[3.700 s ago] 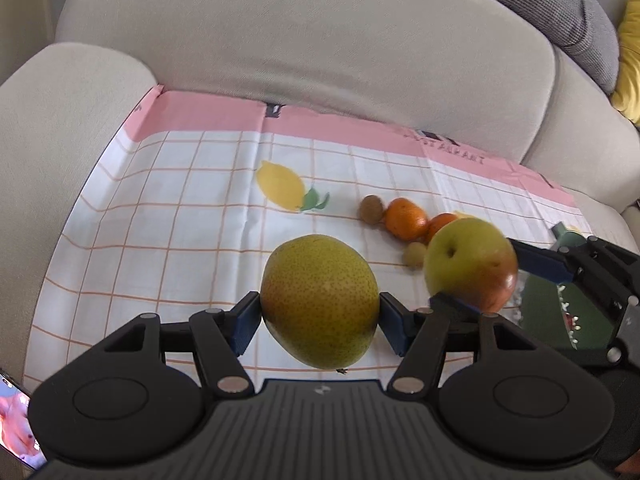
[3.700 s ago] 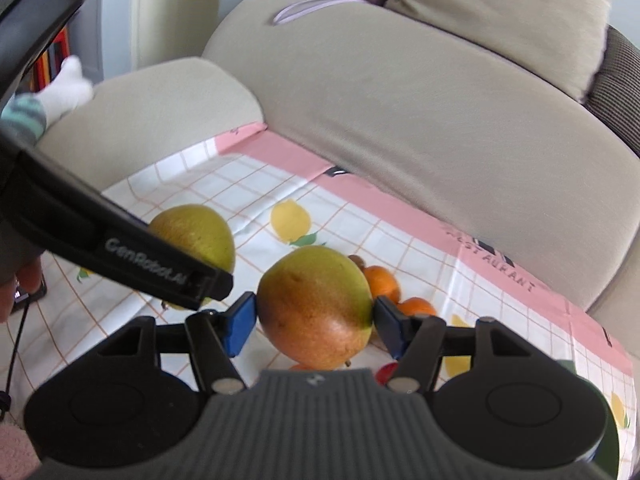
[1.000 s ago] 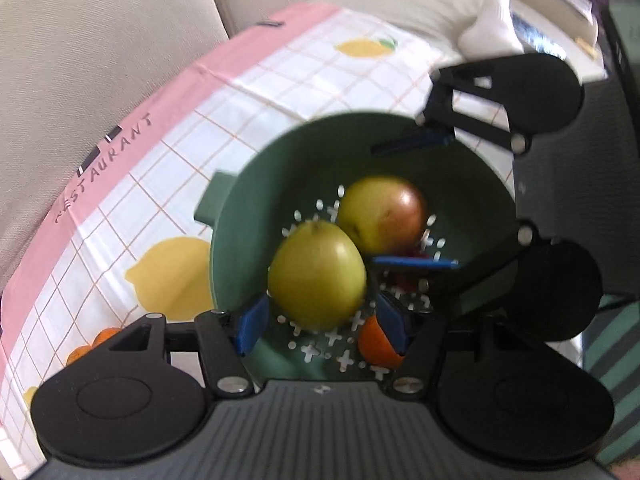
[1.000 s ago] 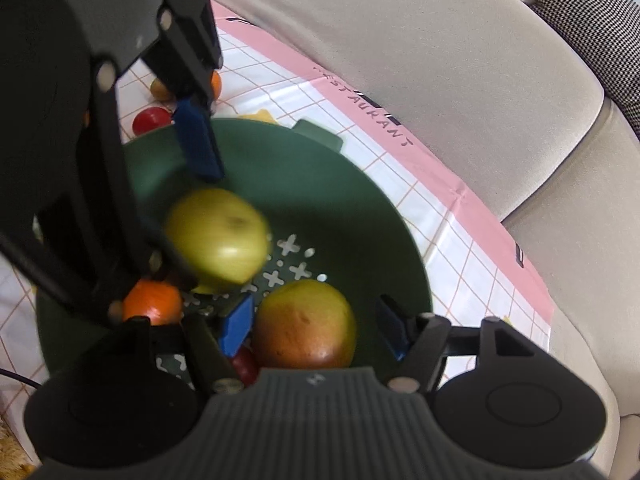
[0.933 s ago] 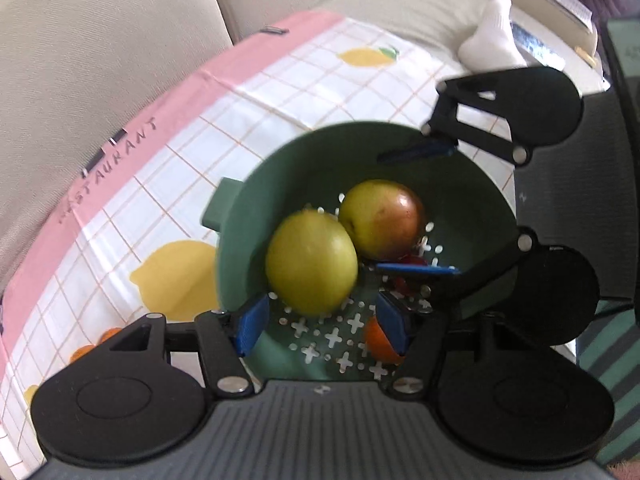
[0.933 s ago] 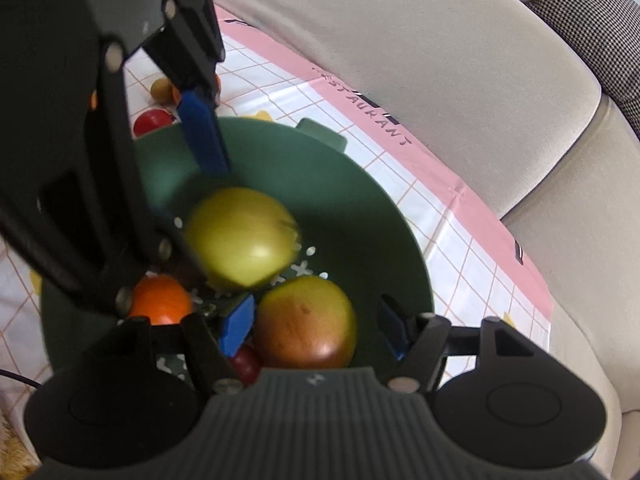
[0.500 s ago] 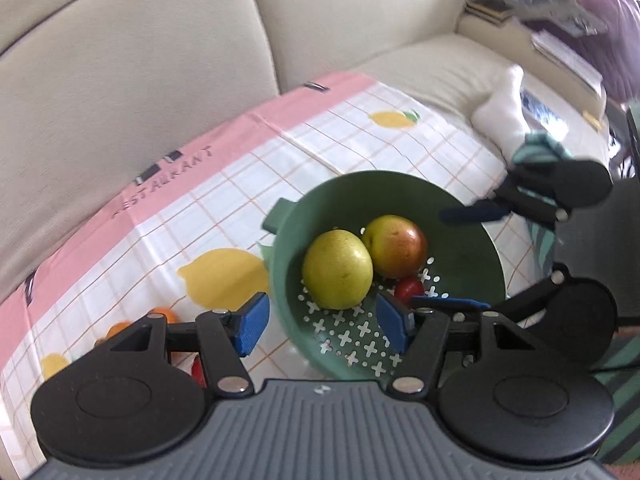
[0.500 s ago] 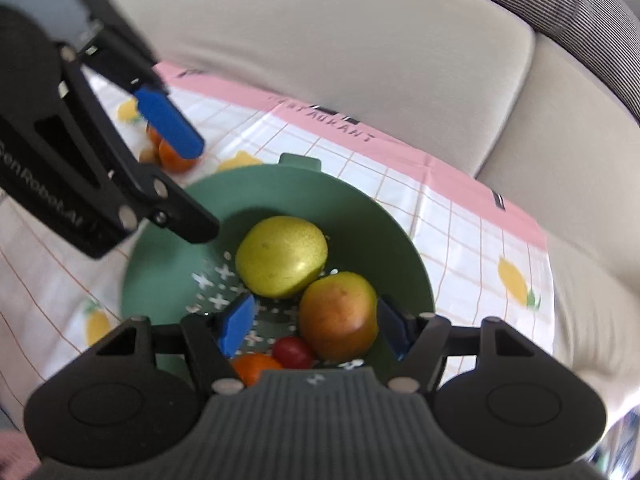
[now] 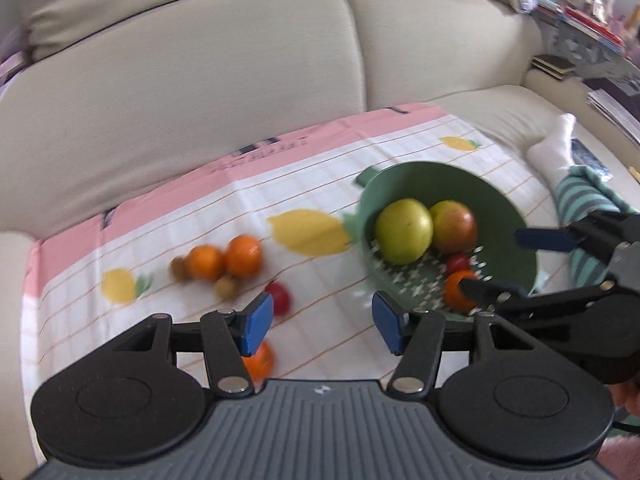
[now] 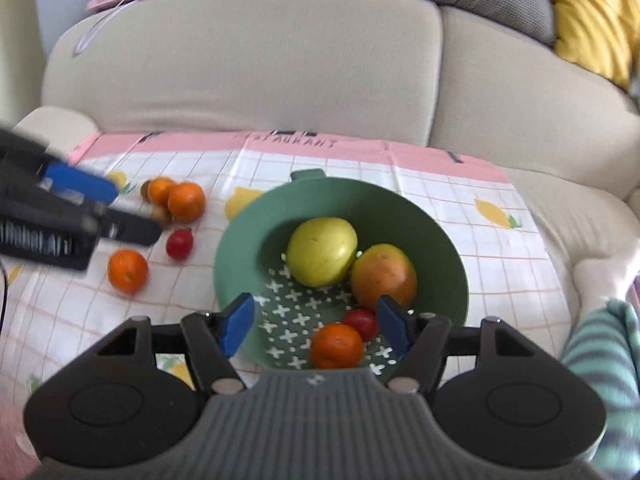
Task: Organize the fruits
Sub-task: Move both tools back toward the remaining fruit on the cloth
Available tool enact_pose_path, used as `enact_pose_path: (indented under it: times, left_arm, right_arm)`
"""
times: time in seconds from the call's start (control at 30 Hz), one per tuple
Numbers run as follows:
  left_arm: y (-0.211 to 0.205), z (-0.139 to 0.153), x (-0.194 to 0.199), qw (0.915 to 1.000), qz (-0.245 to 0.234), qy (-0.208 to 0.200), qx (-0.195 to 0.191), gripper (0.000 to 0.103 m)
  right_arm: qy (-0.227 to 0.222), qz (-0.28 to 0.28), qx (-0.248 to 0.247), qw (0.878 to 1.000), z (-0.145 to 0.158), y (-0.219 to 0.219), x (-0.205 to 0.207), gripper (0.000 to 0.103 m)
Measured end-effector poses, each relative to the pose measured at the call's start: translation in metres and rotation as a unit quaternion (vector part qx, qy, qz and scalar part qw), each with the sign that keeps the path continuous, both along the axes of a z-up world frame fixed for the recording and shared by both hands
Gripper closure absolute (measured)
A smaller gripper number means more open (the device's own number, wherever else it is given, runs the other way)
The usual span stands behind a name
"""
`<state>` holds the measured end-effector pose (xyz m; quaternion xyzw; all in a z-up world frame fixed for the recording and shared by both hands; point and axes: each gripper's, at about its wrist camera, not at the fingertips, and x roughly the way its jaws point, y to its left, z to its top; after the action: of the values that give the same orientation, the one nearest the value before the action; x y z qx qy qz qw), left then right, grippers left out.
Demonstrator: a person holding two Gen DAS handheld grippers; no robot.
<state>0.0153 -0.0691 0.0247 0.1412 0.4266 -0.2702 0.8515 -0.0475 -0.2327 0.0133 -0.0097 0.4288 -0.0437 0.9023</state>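
The bowl [image 10: 436,240] already holds four fruits: a green pear [image 10: 322,251] and a reddish pear [image 10: 384,275] touching each other toward the far side, and a small red fruit [image 10: 361,322] and an orange [image 10: 337,345] nearer the right tongs [image 10: 316,320]. Those four sit just ahead of and between the right tongs' pads, but the pads touch none of them; the jaws stand apart and empty above the bowl.

The left tongs [image 9: 322,318] are also open with nothing between the pads, and their jaws have just been closing a little. They hang over bare cloth [image 9: 160,216], with the bowl off to their right.

Left to gather, judging by what lies loose on the cloth: two oranges [image 9: 224,258] touching each other ahead and to the left of the left tongs, two small brown fruits [image 9: 224,286] beside them, a red fruit [image 9: 280,298] just beyond the left pad, and a single orange [image 9: 260,360] partly hidden under that pad. So roughly six pieces remain outside, against four inside; I judge the job under halfway done. The loose orange and red fruit are closest to the left tongs and look like the easiest next picks.
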Motion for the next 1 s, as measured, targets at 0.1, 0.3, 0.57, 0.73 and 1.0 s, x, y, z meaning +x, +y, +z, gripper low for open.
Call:
enact_pose_path:
  times: [0.1,0.3,0.57,0.73,1.0]
  left_arm:
    - [0.019,-0.003,-0.005,0.9995,0.028,-0.009,-0.012,0.038]
    - [0.05,-0.005,-0.01,0.997,0.065,-0.032,-0.025,0.038]
    - [0.087,-0.019,0.003,0.9895,0.126,0.014,-0.069,0.038]
    - [0.097,-0.029,0.011,0.9873,0.134,0.031,-0.08,0.038]
    - [0.111,-0.042,0.026,0.9831,0.147,0.054,-0.095,0.041]
  right_arm:
    - [-0.014,0.009,0.006,1.0,0.007,0.018,-0.007,0.038]
    - [-0.014,-0.008,0.042,0.999,0.005,0.041,-0.009,0.038]
    - [-0.002,0.011,0.029,1.0,-0.005,0.077,-0.004,0.038]
    - [-0.004,0.034,0.026,0.999,-0.009,0.092,0.004,0.038]
    - [-0.005,0.051,0.023,0.998,-0.018,0.11,0.022,0.043]
